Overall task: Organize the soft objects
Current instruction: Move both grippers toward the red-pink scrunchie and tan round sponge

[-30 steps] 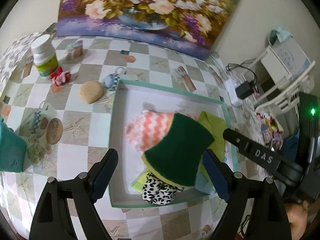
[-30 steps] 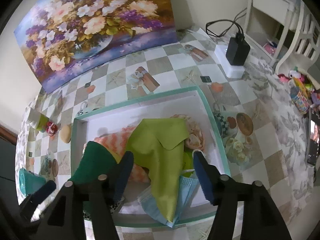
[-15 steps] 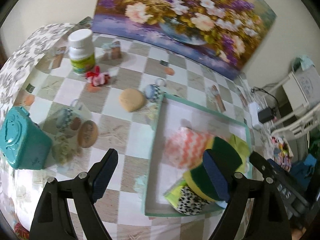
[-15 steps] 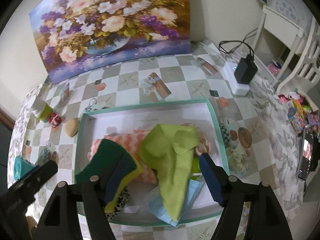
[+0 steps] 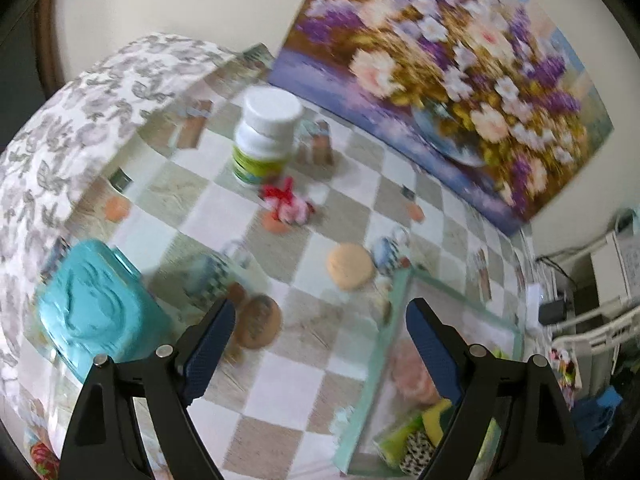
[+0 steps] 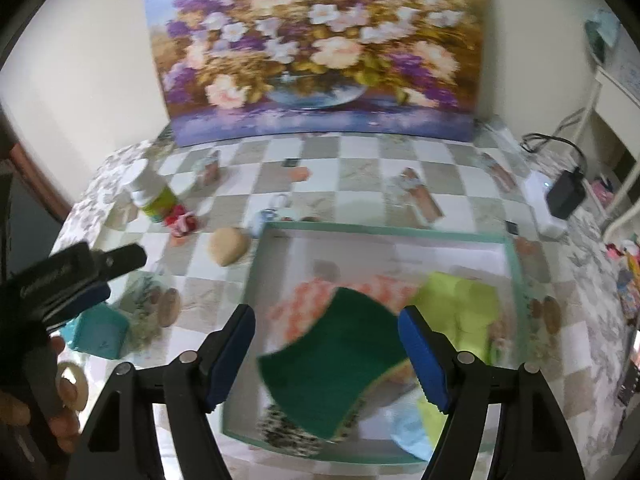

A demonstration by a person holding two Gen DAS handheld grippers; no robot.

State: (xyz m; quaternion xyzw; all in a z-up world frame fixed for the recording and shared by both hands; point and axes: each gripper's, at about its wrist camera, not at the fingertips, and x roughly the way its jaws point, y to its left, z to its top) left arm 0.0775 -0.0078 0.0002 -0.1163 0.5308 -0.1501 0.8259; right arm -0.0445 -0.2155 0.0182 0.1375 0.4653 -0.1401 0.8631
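**Both hand-held grippers hovering open, soft things lying in the tray**

The left hand-held gripper (image 5: 320, 330) is hanging with its jaws spread wide and nothing between them, above the checked tablecloth of the counter (image 5: 280, 392). The shallow white tray with the teal rim (image 5: 400, 292) is sitting at its 4 o'clock, cut off by the right finger and the frame edge, so only a blurred pink shape and a scrap of the yellow-backed sponge (image 5: 434, 418) are showing there. A round tan sponge puff (image 5: 349, 266) is lying on the counter just outside the tray's corner, at 12 o'clock from the fingertips. Farther off at 11 o'clock, a white-capped bottle with a green label (image 5: 264, 140) is standing upright, with a small red-and-pink fabric bundle (image 5: 289, 205) near its base. A teal embossed box (image 5: 94, 312) is sitting at 9 o'clock, partly behind the left finger.

The right hand-held gripper (image 6: 326, 350) is likewise gaping wide and holding nothing, poised over the tray (image 6: 384, 230). The dark green scouring sponge (image 6: 332, 360) is resting on top of the pile, over an orange-and-white zigzag cloth (image 6: 312, 304). A lime-green cloth (image 6: 460, 300) is lying at 2 o'clock. A black-and-white spotted piece (image 6: 280, 430) is peeping out beneath the sponge; motion blur is making its shape hard to read. A pale blue item (image 6: 408, 432) at 5 o'clock is half hidden by the right finger.
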